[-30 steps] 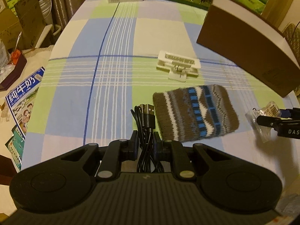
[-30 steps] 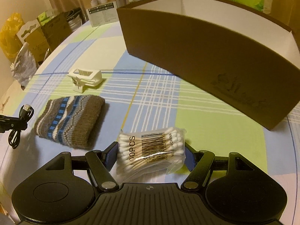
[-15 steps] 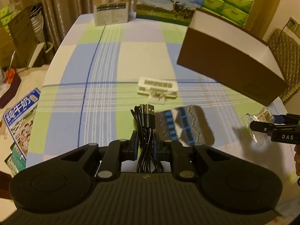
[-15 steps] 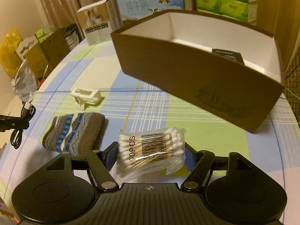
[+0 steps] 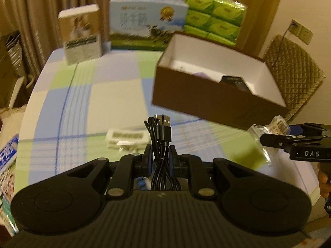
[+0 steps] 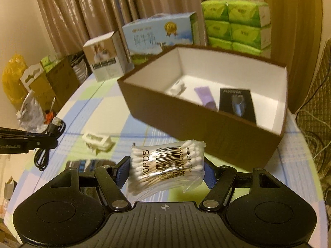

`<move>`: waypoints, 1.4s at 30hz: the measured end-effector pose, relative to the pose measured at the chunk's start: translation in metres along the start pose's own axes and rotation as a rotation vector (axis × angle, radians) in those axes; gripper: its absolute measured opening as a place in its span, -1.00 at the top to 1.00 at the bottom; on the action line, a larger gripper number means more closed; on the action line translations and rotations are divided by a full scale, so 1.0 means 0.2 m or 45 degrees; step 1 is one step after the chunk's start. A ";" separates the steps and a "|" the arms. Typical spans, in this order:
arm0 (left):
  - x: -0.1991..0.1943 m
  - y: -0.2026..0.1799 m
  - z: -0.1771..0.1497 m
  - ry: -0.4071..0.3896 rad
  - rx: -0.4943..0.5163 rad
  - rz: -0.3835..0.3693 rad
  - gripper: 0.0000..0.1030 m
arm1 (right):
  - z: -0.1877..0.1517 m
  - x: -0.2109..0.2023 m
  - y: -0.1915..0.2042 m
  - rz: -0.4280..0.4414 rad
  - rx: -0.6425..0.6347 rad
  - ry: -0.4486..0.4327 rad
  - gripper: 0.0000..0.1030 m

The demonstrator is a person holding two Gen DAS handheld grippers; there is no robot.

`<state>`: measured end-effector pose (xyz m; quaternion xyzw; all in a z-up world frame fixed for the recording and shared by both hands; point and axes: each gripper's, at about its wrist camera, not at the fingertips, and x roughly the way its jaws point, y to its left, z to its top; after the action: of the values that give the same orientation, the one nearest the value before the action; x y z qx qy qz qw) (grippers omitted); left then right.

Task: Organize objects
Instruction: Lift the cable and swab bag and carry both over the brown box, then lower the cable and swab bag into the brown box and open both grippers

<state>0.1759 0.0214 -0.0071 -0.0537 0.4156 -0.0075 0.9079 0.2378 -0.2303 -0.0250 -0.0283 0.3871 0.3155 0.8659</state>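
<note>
Left gripper (image 5: 160, 155) clamped on coiled black USB cable (image 5: 160, 136); right gripper (image 6: 165, 170) clamped on cotton swab packet (image 6: 165, 165), near open brown box (image 6: 206, 124).

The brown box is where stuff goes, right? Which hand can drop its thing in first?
Probably the right. The right gripper holds the cotton swab bag just in front of the brown box. The left gripper, holding the black cable, looks farther back.
</note>
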 end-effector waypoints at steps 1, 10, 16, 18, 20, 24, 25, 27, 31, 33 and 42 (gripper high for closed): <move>0.01 -0.02 0.03 -0.008 0.013 -0.007 0.77 | 0.02 -0.01 -0.01 -0.003 0.002 -0.009 -0.31; 0.13 -0.22 0.29 -0.081 0.110 -0.060 0.77 | 0.22 -0.02 -0.19 -0.050 0.035 -0.094 -0.31; 0.26 -0.32 0.49 -0.114 0.139 -0.084 0.77 | 0.38 0.01 -0.32 -0.088 0.057 -0.147 -0.31; 0.31 -0.35 0.56 -0.117 0.151 -0.085 0.77 | 0.43 0.04 -0.37 -0.099 0.066 -0.154 -0.31; 0.36 -0.37 0.62 -0.117 0.161 -0.088 0.77 | 0.48 0.08 -0.41 -0.111 0.080 -0.157 -0.31; 0.48 -0.42 0.72 -0.107 0.187 -0.096 0.77 | 0.55 0.17 -0.48 -0.126 0.103 -0.146 -0.31; 0.51 -0.43 0.74 -0.099 0.190 -0.097 0.77 | 0.57 0.20 -0.50 -0.128 0.108 -0.142 -0.31; 0.57 -0.45 0.79 -0.085 0.195 -0.104 0.77 | 0.60 0.24 -0.53 -0.132 0.116 -0.137 -0.31; 0.69 -0.49 0.86 -0.058 0.225 -0.097 0.78 | 0.66 0.32 -0.58 -0.130 0.150 -0.134 -0.31; 0.75 -0.50 0.89 -0.040 0.232 -0.101 0.78 | 0.68 0.36 -0.61 -0.139 0.166 -0.130 -0.31; 1.02 -0.51 0.97 0.052 0.246 -0.101 0.78 | 0.76 0.56 -0.70 -0.173 0.220 -0.083 -0.31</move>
<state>0.4598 -0.0741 -0.0239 0.0177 0.4290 -0.0844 0.8992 0.4737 -0.2391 -0.0236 0.0307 0.3818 0.2223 0.8966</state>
